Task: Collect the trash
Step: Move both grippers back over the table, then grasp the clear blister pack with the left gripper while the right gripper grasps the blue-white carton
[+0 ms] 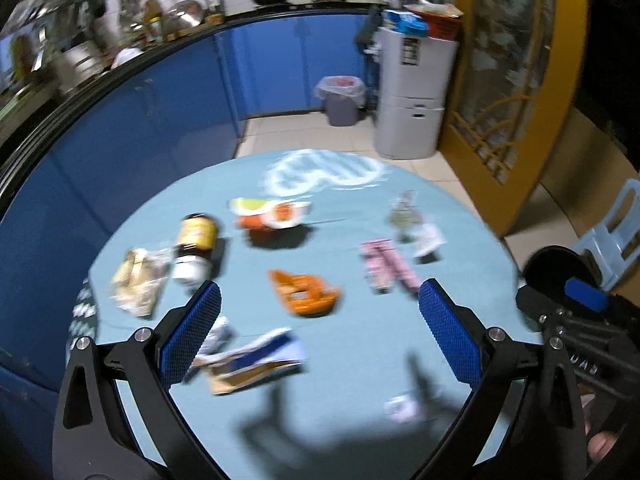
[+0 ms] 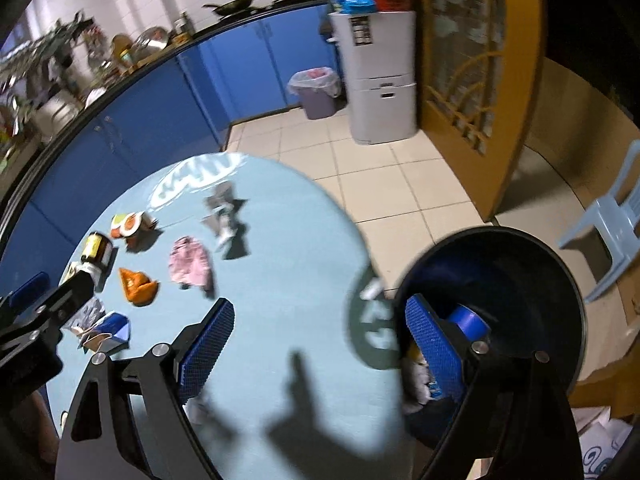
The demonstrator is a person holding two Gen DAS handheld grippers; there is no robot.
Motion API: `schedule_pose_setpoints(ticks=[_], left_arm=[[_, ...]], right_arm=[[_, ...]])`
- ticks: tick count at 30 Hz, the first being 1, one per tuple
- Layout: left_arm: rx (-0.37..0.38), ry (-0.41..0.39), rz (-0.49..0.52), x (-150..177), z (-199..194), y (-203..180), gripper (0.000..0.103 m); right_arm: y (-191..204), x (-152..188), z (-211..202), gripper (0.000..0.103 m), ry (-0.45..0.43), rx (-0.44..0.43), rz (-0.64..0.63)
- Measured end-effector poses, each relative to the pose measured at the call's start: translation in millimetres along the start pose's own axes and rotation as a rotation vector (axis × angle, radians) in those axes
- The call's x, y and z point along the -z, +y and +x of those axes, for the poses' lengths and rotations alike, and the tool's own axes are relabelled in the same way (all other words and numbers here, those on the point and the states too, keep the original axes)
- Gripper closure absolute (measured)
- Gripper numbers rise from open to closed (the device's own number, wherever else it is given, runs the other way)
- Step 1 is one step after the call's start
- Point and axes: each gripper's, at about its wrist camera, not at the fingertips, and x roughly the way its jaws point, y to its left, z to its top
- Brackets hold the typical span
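Observation:
Trash lies scattered on a round light-blue table (image 1: pixel 360 360): a brown bottle (image 1: pixel 196 240) on its side, a beige crumpled wrapper (image 1: pixel 136 284), an orange wrapper (image 1: pixel 304 292), an orange-and-green cup (image 1: pixel 272 216), a pink wrapper (image 1: pixel 386 264), a clear wrapper (image 1: pixel 416 224), a blue-white packet (image 1: pixel 256 356) and a white scrap (image 1: pixel 402 404). My left gripper (image 1: pixel 320 332) hovers open above them, holding nothing. My right gripper (image 2: pixel 322 350) is open and empty over the table's right edge, its right finger in front of a black bin (image 2: pixel 520 292) holding a blue cap (image 2: pixel 468 322) and white scraps.
On the tiled floor beyond the table stand a grey lined waste bin (image 1: pixel 341 100) and a white drawer unit (image 1: pixel 416 92). Blue kitchen cabinets (image 1: pixel 160 120) curve round the left. A yellow door (image 2: pixel 480 80) and a pale blue plastic chair (image 2: pixel 612 232) are on the right.

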Motion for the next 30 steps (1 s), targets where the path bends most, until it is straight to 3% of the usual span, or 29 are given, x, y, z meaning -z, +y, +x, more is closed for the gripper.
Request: schedule_pose_setpoints(ticks=[8, 12, 18, 25, 28, 29, 30], left_arm=[[-0.062, -0.027, -0.069, 26.4, -0.2, 78.5, 0.006], [-0.083, 0.01, -0.102, 44.3, 11.4, 109.6, 0.011], [-0.039, 0.1, -0.133, 63.4, 33.2, 139.8, 0.025], [0.085, 0.124, -0.119, 68.7, 43.8, 148.0, 0.025], [0.121, 0.134, -0.087, 69.2, 50.8, 143.5, 0.04], [0.125, 0.145, -0.084, 68.3, 53.8, 141.9, 0.053], [0.115, 0.14, -0.078, 67.5, 54.7, 140.7, 0.056]], right_arm=[[67.0, 4.5, 20.0, 0.018, 0.04, -0.015, -0.113], [94.1, 13.4, 27.2, 0.018, 0.069, -0.056, -0.143], [137.2, 34.9, 37.6, 0.018, 0.123, -0.122, -0.231], [177.6, 49.6, 38.1, 0.018, 0.148, -0.155, -0.337], [187.6, 53.1, 40.3, 0.018, 0.16, -0.149, -0.367], [189.4, 53.9, 41.1, 0.018, 0.164, -0.148, -0.37], [190.9, 54.5, 42.2, 0.018, 0.168, -0.147, -0.372]])
